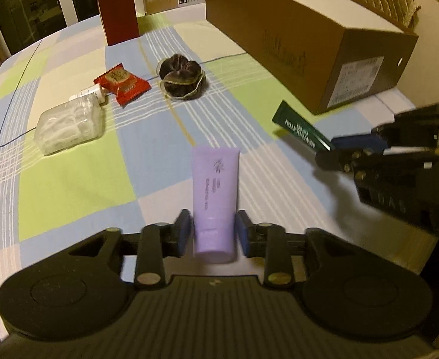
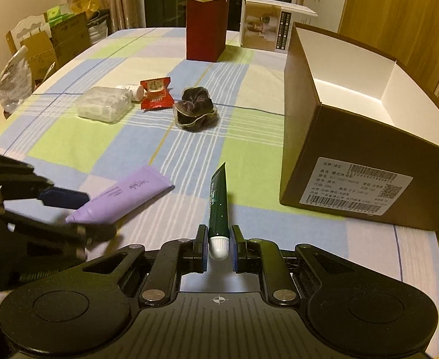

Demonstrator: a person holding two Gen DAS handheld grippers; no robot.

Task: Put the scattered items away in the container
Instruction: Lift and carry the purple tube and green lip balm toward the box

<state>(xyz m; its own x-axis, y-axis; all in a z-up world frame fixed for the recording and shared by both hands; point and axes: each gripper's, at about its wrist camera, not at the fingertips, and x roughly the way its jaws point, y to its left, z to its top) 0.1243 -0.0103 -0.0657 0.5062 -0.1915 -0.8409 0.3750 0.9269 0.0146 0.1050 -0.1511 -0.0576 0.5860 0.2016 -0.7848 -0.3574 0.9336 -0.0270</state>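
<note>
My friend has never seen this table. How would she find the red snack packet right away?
Start at the big brown cardboard box on the checked tablecloth, then look across to the loose things in the middle. Past the dark scrunchie, the red snack packet lies flat beside a clear plastic container. It is the only bright red, crinkle-edged wrapper among them.

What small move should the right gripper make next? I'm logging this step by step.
Probably carry the green tube over the open brown box and release: the right gripper is shut on its capped end, and the visible box interior looks bare.
</note>
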